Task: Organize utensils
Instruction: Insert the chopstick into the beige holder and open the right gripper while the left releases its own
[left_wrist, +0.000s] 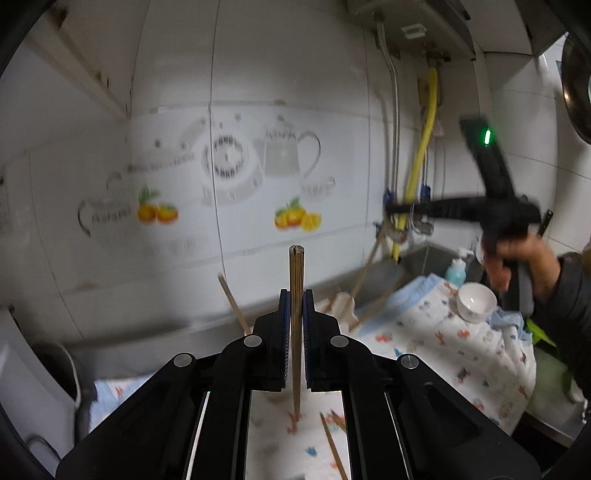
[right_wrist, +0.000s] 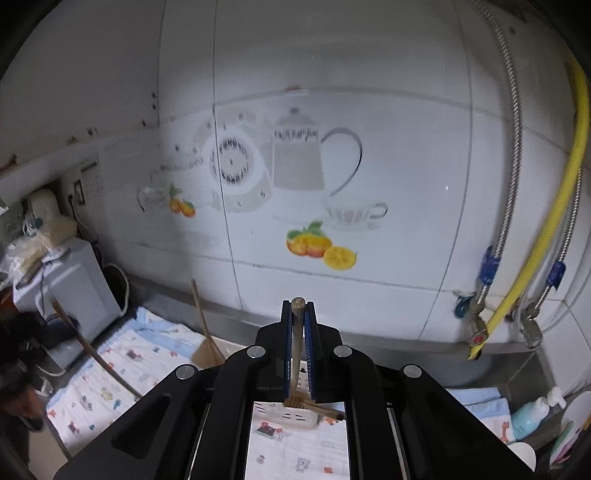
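A: What does the left tool hold?

B: Its jaws are clamped on one upright chopstick at centre frame. More chopsticks lie on the patterned cloth below, lower centre.

A: And the right tool?

B: Also clamped, on a second chopstick at centre of its own view. A white slotted holder sits on the desk just under it. In the left view the right tool appears at the right edge, gripped by a hand, above a white bowl.
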